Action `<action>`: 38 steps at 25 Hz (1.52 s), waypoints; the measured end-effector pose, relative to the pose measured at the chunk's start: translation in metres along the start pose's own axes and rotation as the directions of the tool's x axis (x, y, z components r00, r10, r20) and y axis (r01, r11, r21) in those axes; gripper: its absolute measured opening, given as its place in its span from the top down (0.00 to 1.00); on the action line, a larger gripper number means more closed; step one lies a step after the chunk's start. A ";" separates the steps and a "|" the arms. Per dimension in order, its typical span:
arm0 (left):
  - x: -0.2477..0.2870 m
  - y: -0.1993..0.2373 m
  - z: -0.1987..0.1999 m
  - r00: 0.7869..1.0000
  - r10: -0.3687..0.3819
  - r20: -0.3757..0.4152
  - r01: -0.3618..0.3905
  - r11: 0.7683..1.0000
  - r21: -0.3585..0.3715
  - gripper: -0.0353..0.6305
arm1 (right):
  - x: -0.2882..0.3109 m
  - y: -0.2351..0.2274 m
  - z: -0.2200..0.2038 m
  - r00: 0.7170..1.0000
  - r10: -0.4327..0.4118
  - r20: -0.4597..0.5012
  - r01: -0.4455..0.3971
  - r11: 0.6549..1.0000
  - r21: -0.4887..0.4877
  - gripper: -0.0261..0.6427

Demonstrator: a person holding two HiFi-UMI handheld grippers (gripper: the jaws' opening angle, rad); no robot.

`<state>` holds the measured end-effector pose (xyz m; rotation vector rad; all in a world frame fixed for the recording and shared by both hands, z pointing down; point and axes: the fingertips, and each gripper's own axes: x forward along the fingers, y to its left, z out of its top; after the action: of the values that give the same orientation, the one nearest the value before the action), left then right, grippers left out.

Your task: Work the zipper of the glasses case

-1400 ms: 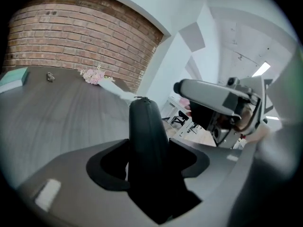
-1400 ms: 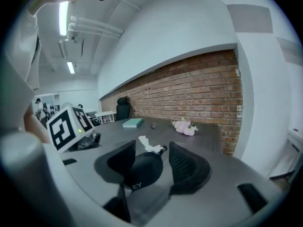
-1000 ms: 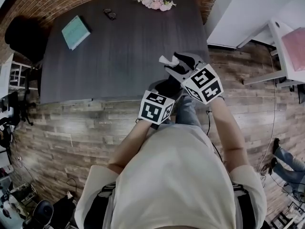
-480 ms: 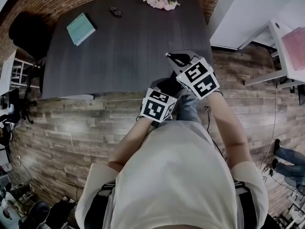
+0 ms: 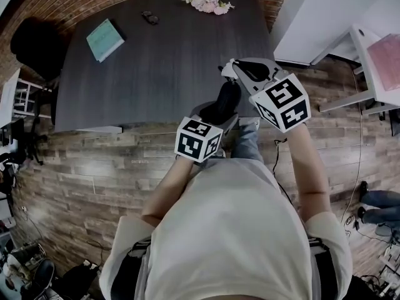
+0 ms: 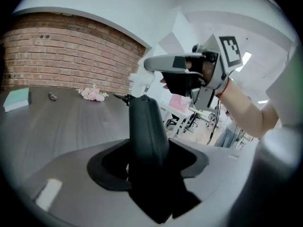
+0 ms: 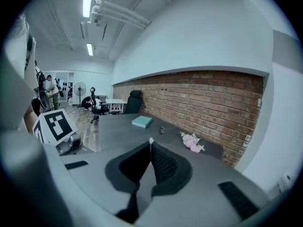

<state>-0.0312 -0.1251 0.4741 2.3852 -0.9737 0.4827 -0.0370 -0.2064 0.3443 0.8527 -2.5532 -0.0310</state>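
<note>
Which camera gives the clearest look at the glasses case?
The left gripper view: the glasses case sits large and central, held between the left gripper's jaws. The head view shows only a small dark shape from above; the right gripper view shows none of it clearly.

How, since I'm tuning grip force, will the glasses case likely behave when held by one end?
Probably stiff: the glasses case stands straight out of the left gripper without sagging. Likely light, since one end-grip carries it. Its smooth, rounded shell may slip or twist.
</note>
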 end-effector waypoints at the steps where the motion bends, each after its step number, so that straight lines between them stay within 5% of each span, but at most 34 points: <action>1: -0.003 -0.003 0.003 0.999 -0.026 0.019 0.026 1.000 -0.014 0.55 | -0.003 -0.005 0.000 1.000 -0.013 0.004 0.013 1.000 0.004 0.95; 8: -0.017 -0.015 0.024 0.987 -0.102 0.125 0.108 0.994 -0.036 0.56 | -0.016 -0.029 -0.010 0.998 -0.068 0.016 0.067 0.997 0.042 0.95; 22: -0.039 -0.012 0.063 0.949 -0.129 0.287 0.164 0.981 -0.100 0.59 | -0.016 -0.044 -0.047 0.996 -0.082 -0.040 0.086 0.988 0.125 0.95; 31: -0.041 0.000 0.083 0.916 -0.141 0.377 0.237 0.946 -0.223 0.59 | -0.009 -0.021 -0.077 0.996 -0.055 -0.066 0.069 0.970 0.234 0.95; 38: -0.037 0.020 0.094 0.908 -0.105 0.405 0.222 0.942 -0.253 0.59 | 0.003 0.014 -0.095 0.995 0.026 -0.091 0.002 0.955 0.296 0.95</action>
<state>-0.0589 -0.1719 0.3865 2.2993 -0.9167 -0.2003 -0.0068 -0.1858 0.4331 0.9226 -2.5093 0.3967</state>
